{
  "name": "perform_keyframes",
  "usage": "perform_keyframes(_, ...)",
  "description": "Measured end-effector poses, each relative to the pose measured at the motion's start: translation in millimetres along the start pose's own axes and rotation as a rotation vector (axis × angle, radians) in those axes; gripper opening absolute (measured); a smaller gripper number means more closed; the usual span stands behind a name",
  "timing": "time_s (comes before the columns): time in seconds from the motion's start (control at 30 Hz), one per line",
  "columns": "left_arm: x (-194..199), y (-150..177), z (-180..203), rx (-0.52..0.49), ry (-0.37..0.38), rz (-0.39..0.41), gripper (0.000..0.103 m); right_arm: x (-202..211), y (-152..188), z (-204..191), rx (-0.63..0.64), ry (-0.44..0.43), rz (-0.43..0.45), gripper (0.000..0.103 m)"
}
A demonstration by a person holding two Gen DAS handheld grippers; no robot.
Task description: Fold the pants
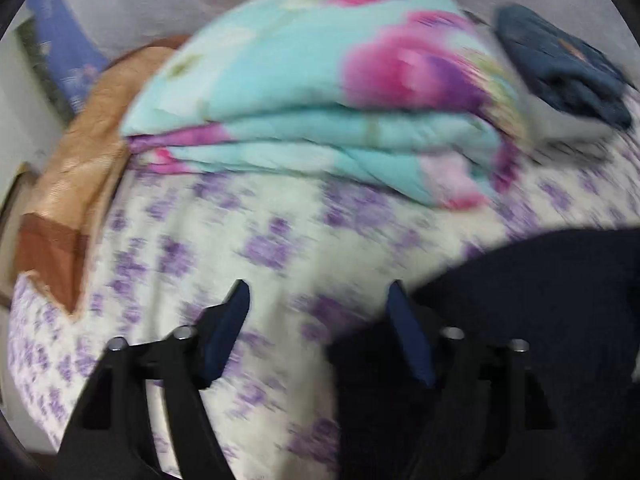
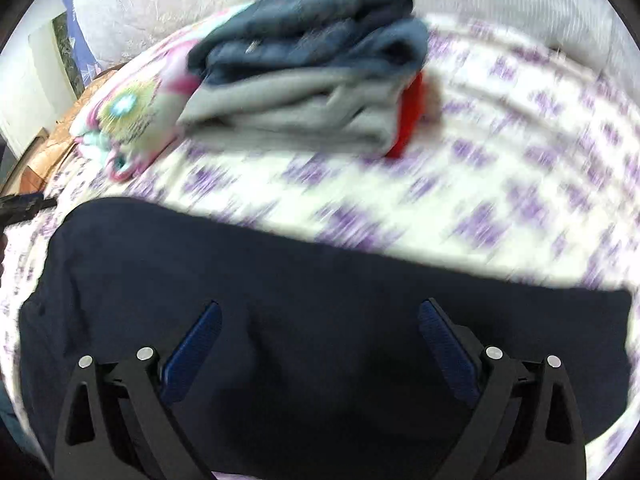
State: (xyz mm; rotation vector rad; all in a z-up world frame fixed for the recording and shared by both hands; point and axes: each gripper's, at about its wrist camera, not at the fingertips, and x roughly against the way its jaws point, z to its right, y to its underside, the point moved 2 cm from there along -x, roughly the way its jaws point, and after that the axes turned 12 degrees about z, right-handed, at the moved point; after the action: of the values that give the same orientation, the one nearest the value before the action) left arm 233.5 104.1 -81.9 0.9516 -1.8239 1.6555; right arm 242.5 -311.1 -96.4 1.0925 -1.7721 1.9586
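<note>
The dark navy pants lie flat on the bed's purple-flowered sheet. In the left wrist view they fill the lower right. My right gripper is open and empty, its blue-padded fingers spread over the pants. My left gripper is open and empty above the sheet at the pants' left edge, its right finger against the dark cloth. Both views are motion-blurred.
A folded turquoise and pink floral quilt lies behind. A stack of folded blue, grey and red clothes sits on the bed, also seen in the left wrist view. An orange-brown cloth hangs at the bed's left edge.
</note>
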Motion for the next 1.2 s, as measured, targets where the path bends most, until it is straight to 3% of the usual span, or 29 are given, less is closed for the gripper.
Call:
perform_keyframes(0.07,-7,9,19,-0.073,0.032,-0.022,0.071,-18,-17,12,0.076,0.016,-0.019,0.099)
perform_keyframes(0.13,-17,18,30,-0.12,0.055,-0.055,0.071,-37,-22,16,0.113,-0.052,-0.046,0.099)
perform_keyframes(0.23,-40,23,47,-0.169,0.094,-0.087,0.071,-66,-16,-8,0.194,-0.179,-0.154,0.098)
perform_keyframes(0.3,-45,23,52,-0.188,0.109,-0.078,0.07,-83,-3,-24,0.292,-0.179,-0.215,0.081)
perform_keyframes(0.33,-46,21,55,-0.188,0.159,-0.076,0.045,-84,-1,-28,0.319,-0.174,-0.215,0.073)
perform_keyframes(0.37,-46,19,57,-0.187,0.214,-0.084,0.014,-82,-3,-30,0.31,-0.198,-0.21,0.038)
perform_keyframes(0.4,-42,15,59,-0.207,0.195,-0.075,0.014,-79,-6,-29,0.28,-0.234,-0.214,0.014)
perform_keyframes(0.43,-37,13,62,-0.224,0.191,-0.069,0.002,-73,-12,-27,0.224,-0.292,-0.235,0.006)
perform_keyframes(0.5,-14,6,63,-0.259,0.185,-0.017,0.003,-52,-20,-24,0.211,-0.319,-0.2,0.006)
perform_keyframes(0.63,63,-4,50,-0.216,0.291,0.122,0.002,34,-20,-16,0.113,-0.445,-0.121,0.006)
perform_keyframes(0.73,133,17,36,-0.217,0.371,0.211,0.002,115,24,-25,0.067,-0.556,-0.13,0.006)
perform_keyframes(0.8,163,43,32,-0.225,0.416,0.215,0.002,142,53,-30,0.01,-0.59,-0.162,0.006)
perform_keyframes(0.9,179,107,32,-0.214,0.461,0.129,0.002,169,126,-44,-0.099,-0.567,-0.257,0.006)
perform_keyframes(1.0,161,161,28,-0.154,0.489,0.004,0.003,157,179,-58,-0.211,-0.509,-0.31,0.012)
perform_keyframes(1.03,156,176,26,-0.145,0.489,-0.026,0.004,148,200,-61,-0.239,-0.448,-0.332,0.013)
perform_keyframes(1.13,124,222,22,-0.142,0.405,-0.169,0.003,136,225,-65,-0.269,-0.369,-0.339,0.014)
perform_keyframes(1.17,122,226,17,-0.112,0.41,-0.178,0.002,138,221,-66,-0.269,-0.354,-0.34,0.015)
perform_keyframes(1.2,126,226,12,-0.091,0.415,-0.167,0.002,142,212,-68,-0.265,-0.346,-0.343,0.025)
